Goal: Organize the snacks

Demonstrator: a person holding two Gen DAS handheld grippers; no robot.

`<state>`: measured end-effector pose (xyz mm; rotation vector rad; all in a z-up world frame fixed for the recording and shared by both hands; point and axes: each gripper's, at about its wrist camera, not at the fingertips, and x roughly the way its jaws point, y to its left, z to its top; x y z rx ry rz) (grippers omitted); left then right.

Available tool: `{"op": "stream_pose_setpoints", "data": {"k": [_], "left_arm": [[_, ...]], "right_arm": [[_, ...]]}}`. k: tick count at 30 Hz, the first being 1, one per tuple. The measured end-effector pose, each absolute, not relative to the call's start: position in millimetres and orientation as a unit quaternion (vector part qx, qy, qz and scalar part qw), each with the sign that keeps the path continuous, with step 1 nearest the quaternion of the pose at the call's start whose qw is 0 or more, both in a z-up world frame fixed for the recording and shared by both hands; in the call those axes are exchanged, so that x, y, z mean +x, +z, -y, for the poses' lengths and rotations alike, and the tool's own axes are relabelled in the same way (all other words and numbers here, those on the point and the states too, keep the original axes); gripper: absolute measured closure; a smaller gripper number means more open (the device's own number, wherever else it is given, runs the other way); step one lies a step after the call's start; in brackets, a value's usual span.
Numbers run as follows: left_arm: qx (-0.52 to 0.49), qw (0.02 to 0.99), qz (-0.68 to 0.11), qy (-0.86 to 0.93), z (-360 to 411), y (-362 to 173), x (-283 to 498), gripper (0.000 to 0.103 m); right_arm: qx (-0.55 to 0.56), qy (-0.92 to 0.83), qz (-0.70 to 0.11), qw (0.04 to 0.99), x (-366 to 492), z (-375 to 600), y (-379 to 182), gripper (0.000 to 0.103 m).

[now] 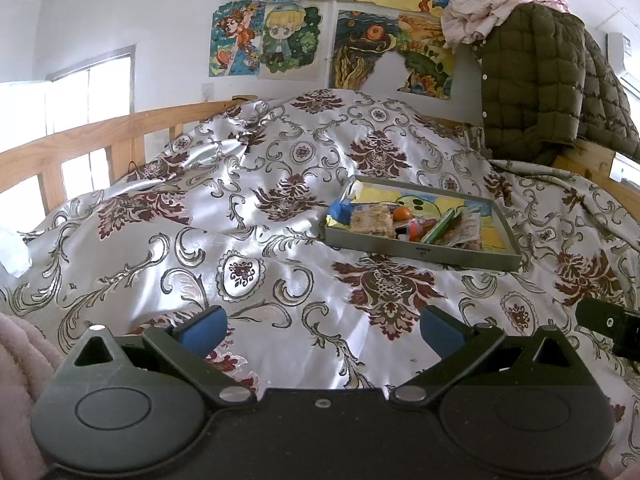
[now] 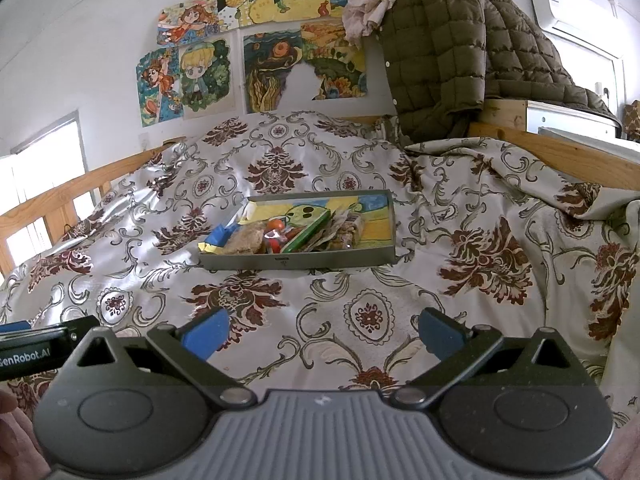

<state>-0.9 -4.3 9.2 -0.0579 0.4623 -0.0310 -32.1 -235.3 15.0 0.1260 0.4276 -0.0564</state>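
A shallow grey tray (image 2: 298, 261) lies on a damask-patterned bedspread (image 2: 360, 320), well ahead of both grippers. Snacks are heaped in its left half: a blue wrapper (image 2: 218, 236), a clear pack of grain bars (image 2: 245, 240), a small orange fruit (image 2: 276, 225), a green packet (image 2: 306, 232) and crinkled pouches (image 2: 344, 232) to its right. The left gripper (image 1: 322, 330) and the right gripper (image 2: 322, 330) hover low over the bedspread, each with its blue-padded jaws spread wide and holding nothing. An olive quilted jacket (image 2: 436, 52) hangs over the wooden bed frame (image 2: 560, 152) behind, below drawings (image 2: 280, 40) taped to the wall.
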Motion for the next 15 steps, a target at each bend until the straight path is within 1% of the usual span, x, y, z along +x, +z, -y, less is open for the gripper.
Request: {"op": "stream_pose_setpoints", "data": {"k": [15], "left_arm": [[-0.004, 0.974, -0.227, -0.025, 2.7, 9.5, -2.4, 0.001]], "right_arm": [[0.062, -0.028, -0.212, 0.975, -32.1, 234.5, 15.2, 0.0]]}}
